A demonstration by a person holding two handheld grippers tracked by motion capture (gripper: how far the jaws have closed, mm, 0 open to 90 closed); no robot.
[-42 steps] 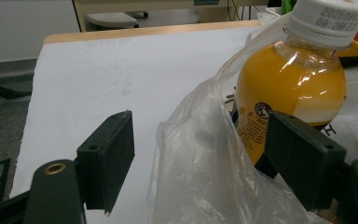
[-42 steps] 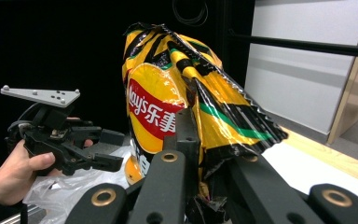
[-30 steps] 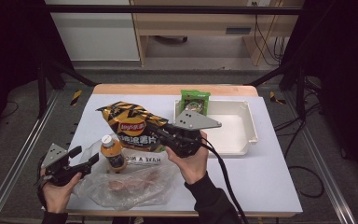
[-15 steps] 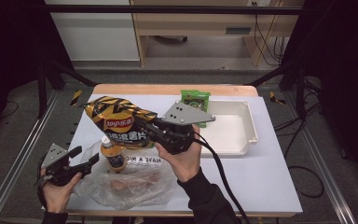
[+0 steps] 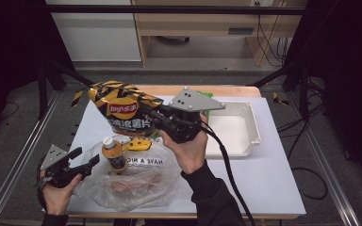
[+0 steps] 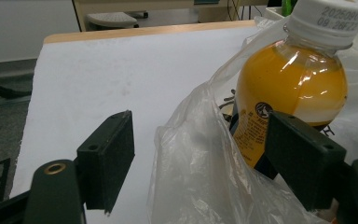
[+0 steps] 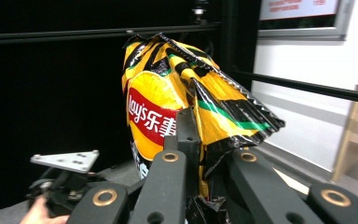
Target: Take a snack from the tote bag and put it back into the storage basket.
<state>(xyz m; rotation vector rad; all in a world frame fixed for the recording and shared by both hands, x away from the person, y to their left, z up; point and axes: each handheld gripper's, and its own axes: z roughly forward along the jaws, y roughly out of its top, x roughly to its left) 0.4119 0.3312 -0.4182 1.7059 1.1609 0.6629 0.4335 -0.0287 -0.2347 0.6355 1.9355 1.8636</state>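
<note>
Right claw (image 5: 147, 115) clenched on chip bag (image 5: 122, 110) — bag held up above the desk (image 5: 273, 174).
Left claw (image 5: 86, 160) released — jaws either side of plastic bag (image 6: 205, 177), beside juice bottle (image 6: 291, 88).

The chip bag (image 7: 168, 112) reads "Lay's" with Chinese characters. The bottle's cap (image 6: 328, 21) is stamped "2025". The plastic bag (image 5: 136, 181) says "HAVE A NICE".

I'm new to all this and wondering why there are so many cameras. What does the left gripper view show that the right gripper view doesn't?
Left gripper view: a juice bottle with a white cap, a clear plastic bag between the open left gripper jaws, and the white table.

Right gripper view: a chip bag pinched in the shut right gripper, with the left gripper farther off.

Both: their own black jaws rising from the bottom.
</note>
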